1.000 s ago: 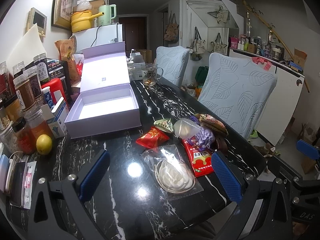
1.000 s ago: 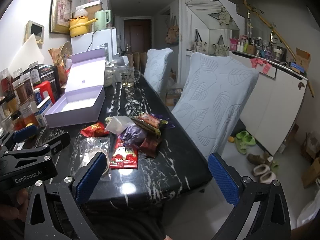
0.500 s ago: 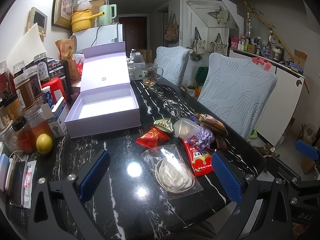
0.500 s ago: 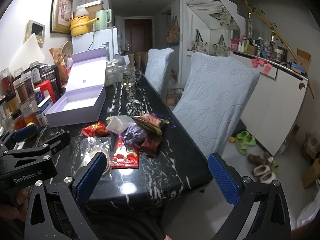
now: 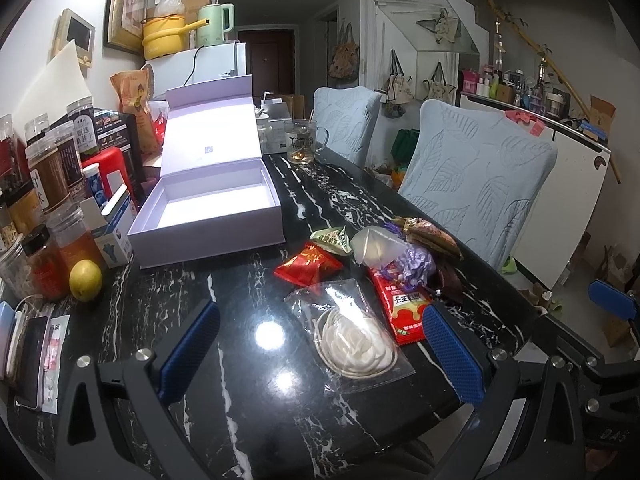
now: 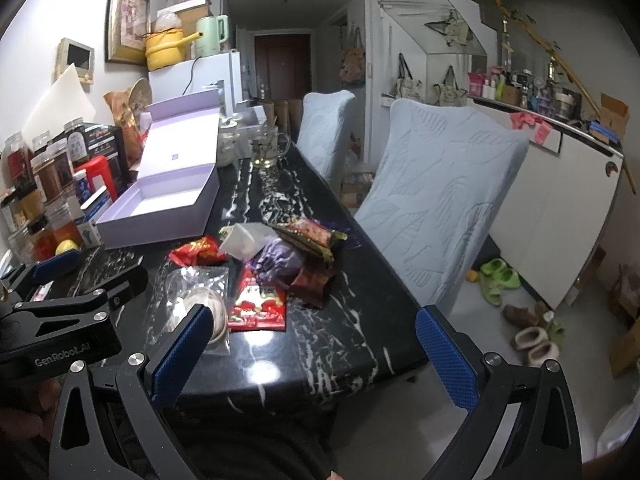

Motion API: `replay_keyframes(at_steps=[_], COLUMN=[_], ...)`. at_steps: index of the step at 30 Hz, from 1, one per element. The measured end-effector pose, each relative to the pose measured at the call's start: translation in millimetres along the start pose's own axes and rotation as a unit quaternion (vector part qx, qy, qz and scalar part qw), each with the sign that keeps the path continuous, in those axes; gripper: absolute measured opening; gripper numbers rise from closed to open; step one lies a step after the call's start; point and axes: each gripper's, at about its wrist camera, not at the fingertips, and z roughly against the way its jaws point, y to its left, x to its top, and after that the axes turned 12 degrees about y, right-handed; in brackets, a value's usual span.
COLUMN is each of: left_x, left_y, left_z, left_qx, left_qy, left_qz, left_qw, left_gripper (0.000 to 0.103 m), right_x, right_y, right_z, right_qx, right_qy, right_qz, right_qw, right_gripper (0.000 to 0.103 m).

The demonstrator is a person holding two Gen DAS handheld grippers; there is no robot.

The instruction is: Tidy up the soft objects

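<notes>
Both tools spread wide, gripping nothing.
Left tool [image 5: 320, 344] hovers over the clear bag [image 5: 352, 336] on the counter [image 5: 248, 408]; right tool [image 6: 316, 356] hangs at the near edge, snack packets [image 6: 276, 264] heaped beyond, lavender box [image 5: 208, 204] far left.

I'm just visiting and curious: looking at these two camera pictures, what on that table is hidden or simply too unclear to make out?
- Brown packets, left wrist view: partly buried under the purple pouch; how many, unclear.
- Clear bag, right wrist view: near end hidden behind the right gripper finger.
- Jar labels, left wrist view: print too small to read.
- Phone, left wrist view: cut off by the dark fisheye rim.
- Lilac box, right wrist view: near wall hides part of its floor.
</notes>
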Motion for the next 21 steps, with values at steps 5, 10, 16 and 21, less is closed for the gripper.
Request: replay_keyframes(at_steps=[5,10,16,21], left_x=[-3,-4,-7,-9], left_y=[8,11,4,-4], left_z=[-14,-33,-61,-82], left_qx=[-0.004,-0.008,-0.028,-0.022], left_qy=[0.017,0.037,0.076,0.1], left_qz=[0.012,0.021,0.022,0.016], left_qw=[0.9998,0.9991,0.9965,0.9946], left_gripper=[0.103,0.103,0.103,0.103], right_x=[-5,-10,-16,-20], right_y=[2,4,0,-7], right_z=[-9,-16,-27,-32], right_qx=[0.007,0.015,0.019,0.015], right_qy=[0.011,0.019,0.032,0.038], right_qz=[0.005,0.009,0.007,0.001], right_qw=[1.0,1.0,0.999,0.999], right_gripper=[0.103,0.103,0.103,0.103])
